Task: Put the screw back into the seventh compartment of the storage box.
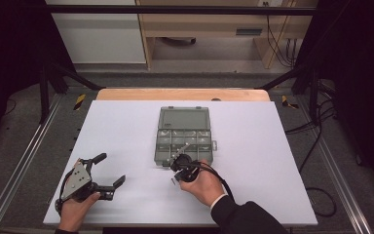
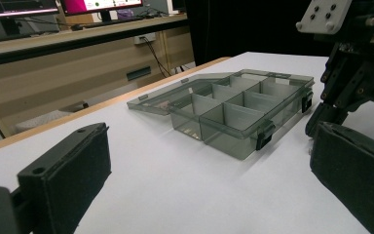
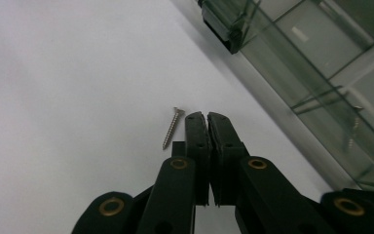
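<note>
- White table top (image 1: pixel 126 126), wide and bare to the left of the organiser box (image 1: pixel 183 136), with a narrower bare strip to its right; wooden edge (image 1: pixel 182 94) along the far side.
- Box near the middle of the table, slightly toward the far edge, lid (image 1: pixel 184 118) folded flat open on the far side, divided compartments facing up; two dark latches (image 2: pixel 265 134) on the near wall.
- Plenty of open surface between the box and the near table edge on the left; on the right, close quarters beside the box's near corner.
- Left gripper (image 1: pixel 108 170) low at the near-left part of the table, well apart from the box, held in a hand (image 1: pixel 75 209) coming from the bottom edge; jaws spread wide with nothing between them, pads (image 2: pixel 75 178) framing the box in the left gripper view.
- Right gripper (image 1: pixel 176 168) just at the box's near edge, held by a hand (image 1: pixel 204 185) in a dark sleeve (image 1: pixel 246 217), tipped steeply down toward the table.
- In the right gripper view, jaws pressed together, nothing visible between the pads.
- Small screw (image 3: pixel 173 127) lying flat on the table just beside the closed jaw tips, not gripped; box wall close on the other side.
</note>
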Tool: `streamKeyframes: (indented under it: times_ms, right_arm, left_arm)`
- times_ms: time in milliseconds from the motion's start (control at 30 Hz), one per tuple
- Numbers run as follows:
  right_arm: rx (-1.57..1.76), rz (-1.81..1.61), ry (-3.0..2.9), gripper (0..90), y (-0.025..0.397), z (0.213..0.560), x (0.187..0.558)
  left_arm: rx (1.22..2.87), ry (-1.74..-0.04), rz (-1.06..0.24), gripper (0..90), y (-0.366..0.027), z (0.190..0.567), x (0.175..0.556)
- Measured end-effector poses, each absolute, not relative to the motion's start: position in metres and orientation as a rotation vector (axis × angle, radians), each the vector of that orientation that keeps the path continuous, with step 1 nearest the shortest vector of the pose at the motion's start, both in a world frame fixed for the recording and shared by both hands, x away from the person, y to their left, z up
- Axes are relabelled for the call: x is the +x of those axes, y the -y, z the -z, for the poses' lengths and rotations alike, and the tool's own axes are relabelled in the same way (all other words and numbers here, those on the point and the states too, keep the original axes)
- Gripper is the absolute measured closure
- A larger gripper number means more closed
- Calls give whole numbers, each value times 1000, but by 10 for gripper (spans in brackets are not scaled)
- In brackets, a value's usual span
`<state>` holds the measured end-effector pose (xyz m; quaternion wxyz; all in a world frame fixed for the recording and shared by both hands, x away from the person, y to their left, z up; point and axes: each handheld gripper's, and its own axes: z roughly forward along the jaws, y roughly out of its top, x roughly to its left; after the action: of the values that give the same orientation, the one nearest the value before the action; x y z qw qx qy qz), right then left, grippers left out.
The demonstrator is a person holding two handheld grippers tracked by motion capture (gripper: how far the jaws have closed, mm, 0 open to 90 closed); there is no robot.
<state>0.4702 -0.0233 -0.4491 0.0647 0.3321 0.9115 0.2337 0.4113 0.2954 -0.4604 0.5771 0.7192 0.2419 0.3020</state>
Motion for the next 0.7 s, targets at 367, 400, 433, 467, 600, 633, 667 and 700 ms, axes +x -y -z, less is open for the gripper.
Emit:
streamKeyframes:
  times_ms: [367, 400, 433, 467, 600, 633, 667, 700]
  right_arm:
    - [1042, -814, -2671, 877, 49, 429, 469]
    - [1061, -826, -2660, 877, 51, 427, 469]
    - [1054, -836, -2658, 877, 54, 426, 470]
    - [1054, -836, -2658, 877, 54, 426, 470]
    - [1081, -868, -2611, 877, 62, 416, 473]
    - [1079, -868, -2600, 877, 63, 415, 474]
    - [1081, -872, -2595, 877, 63, 414, 474]
    - [1071, -871, -2592, 877, 64, 413, 475]
  left_arm:
    - [1682, -566, -704, 9, -295, 461, 411]
    - [1682, -566, -704, 9, -295, 461, 411]
    - [1683, -565, -704, 9, -295, 461, 411]
    - [1683, -565, -704, 9, -295, 461, 411]
    - [1683, -566, -703, 9, -295, 461, 411]
    - [1684, -566, -703, 9, -295, 461, 411]
    - [1684, -565, -703, 9, -295, 461, 411]
    - [1685, -565, -703, 9, -295, 461, 411]
